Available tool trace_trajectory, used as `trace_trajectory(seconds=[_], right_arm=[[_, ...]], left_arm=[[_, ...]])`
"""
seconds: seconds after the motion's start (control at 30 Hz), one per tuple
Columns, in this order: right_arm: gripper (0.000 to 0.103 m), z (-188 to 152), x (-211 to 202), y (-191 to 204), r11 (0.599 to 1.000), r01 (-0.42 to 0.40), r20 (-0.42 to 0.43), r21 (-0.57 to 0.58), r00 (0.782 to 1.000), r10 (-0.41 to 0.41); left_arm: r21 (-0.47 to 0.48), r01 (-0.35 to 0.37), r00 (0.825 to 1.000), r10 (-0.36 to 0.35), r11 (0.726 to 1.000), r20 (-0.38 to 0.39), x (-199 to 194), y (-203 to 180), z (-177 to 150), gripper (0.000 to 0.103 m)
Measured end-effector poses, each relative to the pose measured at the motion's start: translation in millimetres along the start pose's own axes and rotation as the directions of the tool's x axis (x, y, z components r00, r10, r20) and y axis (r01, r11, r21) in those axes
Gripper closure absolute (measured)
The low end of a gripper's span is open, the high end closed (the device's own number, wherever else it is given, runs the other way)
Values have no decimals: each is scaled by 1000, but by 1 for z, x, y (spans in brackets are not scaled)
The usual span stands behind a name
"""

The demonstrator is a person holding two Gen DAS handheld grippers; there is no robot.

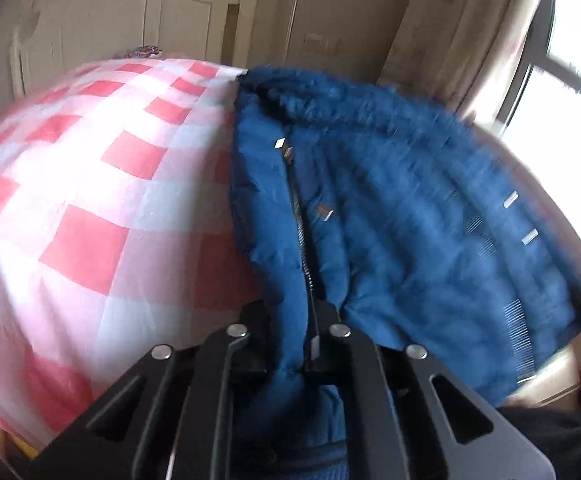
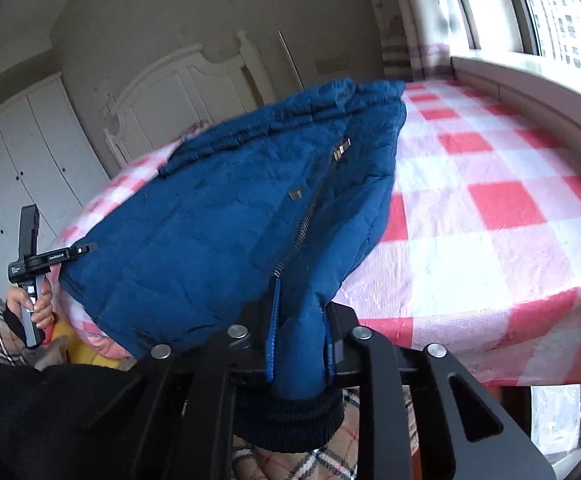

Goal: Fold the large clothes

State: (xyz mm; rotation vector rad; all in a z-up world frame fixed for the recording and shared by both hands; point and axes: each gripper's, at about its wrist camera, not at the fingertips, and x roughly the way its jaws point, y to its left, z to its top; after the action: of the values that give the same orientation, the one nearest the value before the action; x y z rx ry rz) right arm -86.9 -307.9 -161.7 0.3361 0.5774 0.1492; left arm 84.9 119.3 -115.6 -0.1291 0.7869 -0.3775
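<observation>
Both grippers pinched blue quilted puffer jacket (image 1: 390, 216) hem | left gripper (image 1: 288, 340), right gripper (image 2: 296, 344) | red-white checked bed (image 2: 490, 200) | advice: keep hem taut, level.

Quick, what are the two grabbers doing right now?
Left hand-held gripper: closed on the blue jacket.
Right hand-held gripper: closed on the same jacket's bottom edge.

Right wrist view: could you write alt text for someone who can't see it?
The right claw is shut on the hem of a blue puffer jacket spread over a red-and-white checked bedspread. At far left, a hand holds the left claw against the jacket's other edge.
</observation>
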Motion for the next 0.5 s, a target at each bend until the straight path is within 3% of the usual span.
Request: trace_trajectory(seconds=[0.07,0.17,0.2,0.23,0.33,0.4,0.43,0.5], right_arm=[[83,5,-29,5,998,-62,62,10,996,61],[83,15,-76,18,986,-163,172,-40,971,168],[83,20,-98,26,980,-184,216,-71,957,195],[83,24,-117,34,976,-196,253,-99,943,215],[83,44,-158,55,962,-208,349,-177,901,259],[83,71,-158,68,959,-208,361,-191,894,266],[83,85,-151,71,960,-209,355,-185,897,264],[83,123,-123,77,970,-186,322,-157,919,228]], left_arm=[[-60,129,990,-125,990,68,-33,9,5,96],[-69,244,958,-230,967,172,-92,13,8,96],[-71,280,943,-260,958,207,-112,15,7,96],[-64,331,916,-305,941,260,-138,18,5,96],[-24,403,861,-370,915,348,-179,23,9,94],[-30,452,835,-411,892,367,-184,26,30,93],[-55,475,830,-426,878,360,-175,28,44,93],[-108,480,841,-422,871,339,-152,34,72,93]])
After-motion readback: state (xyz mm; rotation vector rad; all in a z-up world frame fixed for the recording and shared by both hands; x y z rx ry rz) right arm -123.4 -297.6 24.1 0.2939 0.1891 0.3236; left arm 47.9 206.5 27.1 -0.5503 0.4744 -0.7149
